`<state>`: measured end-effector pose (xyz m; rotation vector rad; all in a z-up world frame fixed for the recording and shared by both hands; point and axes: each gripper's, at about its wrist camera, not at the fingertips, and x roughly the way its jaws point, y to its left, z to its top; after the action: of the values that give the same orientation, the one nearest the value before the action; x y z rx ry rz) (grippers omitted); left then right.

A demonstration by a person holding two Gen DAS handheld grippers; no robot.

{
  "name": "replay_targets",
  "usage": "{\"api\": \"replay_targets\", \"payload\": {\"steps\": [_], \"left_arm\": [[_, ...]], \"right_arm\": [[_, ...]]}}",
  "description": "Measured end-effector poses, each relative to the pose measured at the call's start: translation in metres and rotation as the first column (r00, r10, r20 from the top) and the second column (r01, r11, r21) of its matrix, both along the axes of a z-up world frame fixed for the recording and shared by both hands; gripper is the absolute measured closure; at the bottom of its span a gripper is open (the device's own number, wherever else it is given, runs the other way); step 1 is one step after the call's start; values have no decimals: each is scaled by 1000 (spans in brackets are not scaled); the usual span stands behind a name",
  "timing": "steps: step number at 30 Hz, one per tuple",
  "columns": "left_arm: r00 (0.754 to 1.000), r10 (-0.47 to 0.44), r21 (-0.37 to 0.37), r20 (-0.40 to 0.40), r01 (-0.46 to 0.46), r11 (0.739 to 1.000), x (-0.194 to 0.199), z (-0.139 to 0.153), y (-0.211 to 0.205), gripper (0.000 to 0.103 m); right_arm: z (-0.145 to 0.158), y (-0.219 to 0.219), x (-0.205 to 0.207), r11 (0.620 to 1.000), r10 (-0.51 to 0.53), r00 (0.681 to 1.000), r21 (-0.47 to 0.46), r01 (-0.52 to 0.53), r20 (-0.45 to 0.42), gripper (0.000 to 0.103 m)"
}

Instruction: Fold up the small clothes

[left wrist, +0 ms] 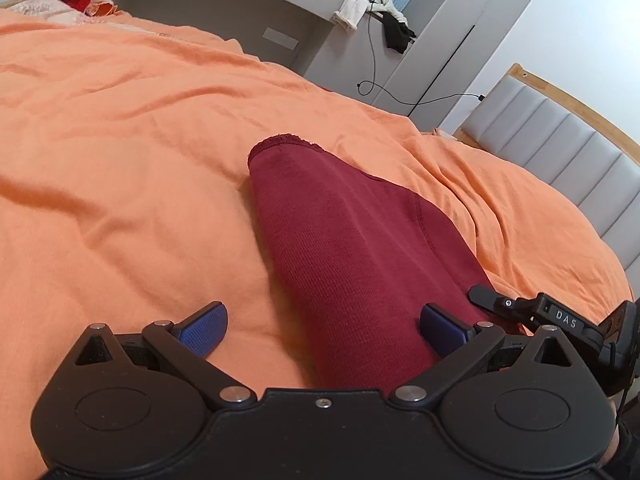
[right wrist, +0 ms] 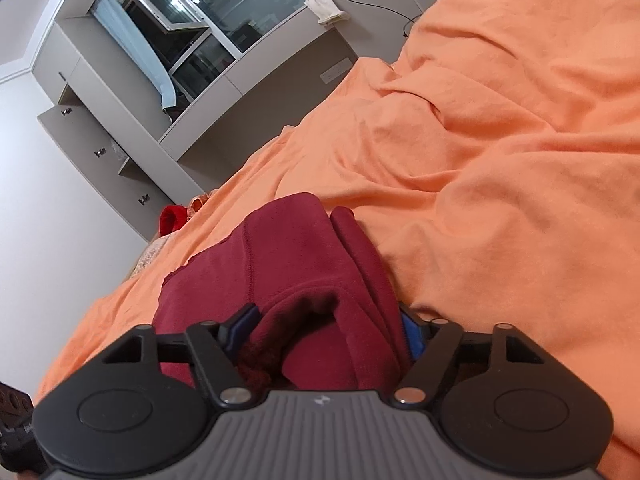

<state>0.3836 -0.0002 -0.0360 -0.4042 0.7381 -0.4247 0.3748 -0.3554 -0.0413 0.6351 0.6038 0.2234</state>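
- Orange bedding covers a bed and fills both wrist views; grey cabinets and a window stand beyond its far edge, and a padded headboard shows at the right of the left wrist view.
- One dark red garment, a small knit piece with a scalloped hem, lies on the bedding as a long strip.
- In the left wrist view its long axis runs from near, under the claw, away to the far hem, leaning a little leftward as it recedes. The hemmed end points away from both claws.
- The left gripper stands wide apart, blue pads clear of any cloth on the left side, the right pad at the garment's near right edge. It holds nothing; the near end of the strip lies between and just ahead of the fingers.
- The right gripper sits at the garment's near right end, with bunched red cloth gathered between its fingers. The fingers look only partly closed, pressed against that bunch from both sides, so I judge it has hold of the fabric.
- The right claw is the one engaged; the left is nearest the free near edge. A fold would likely carry the near end along the long axis toward the far hem.
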Motion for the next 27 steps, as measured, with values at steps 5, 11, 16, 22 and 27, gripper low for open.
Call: {"api": "replay_targets", "payload": {"steps": [5,11,16,22,27], "left_arm": [[998,11,-22,-54,-13,1000,8,2,-5,1],[996,7,-1,-84,-7,1000,10,7,-15,12],[996,-19,-40,-83,16,999,10,6,-19,35],[999,-15,-1,-29,15,1000,7,16,-29,63],[999,-46,61,11,46,997,9,35,-33,78]], "right_arm": [[4,4,-2,1000,9,1000,-29,-9,12,36],[6,4,-3,999,13,1000,-33,-12,15,43],[8,7,-6,998,12,1000,-55,-11,23,45],[21,18,-13,990,21,997,-138,-10,80,63],[39,31,-17,977,45,990,-214,-15,136,74]]}}
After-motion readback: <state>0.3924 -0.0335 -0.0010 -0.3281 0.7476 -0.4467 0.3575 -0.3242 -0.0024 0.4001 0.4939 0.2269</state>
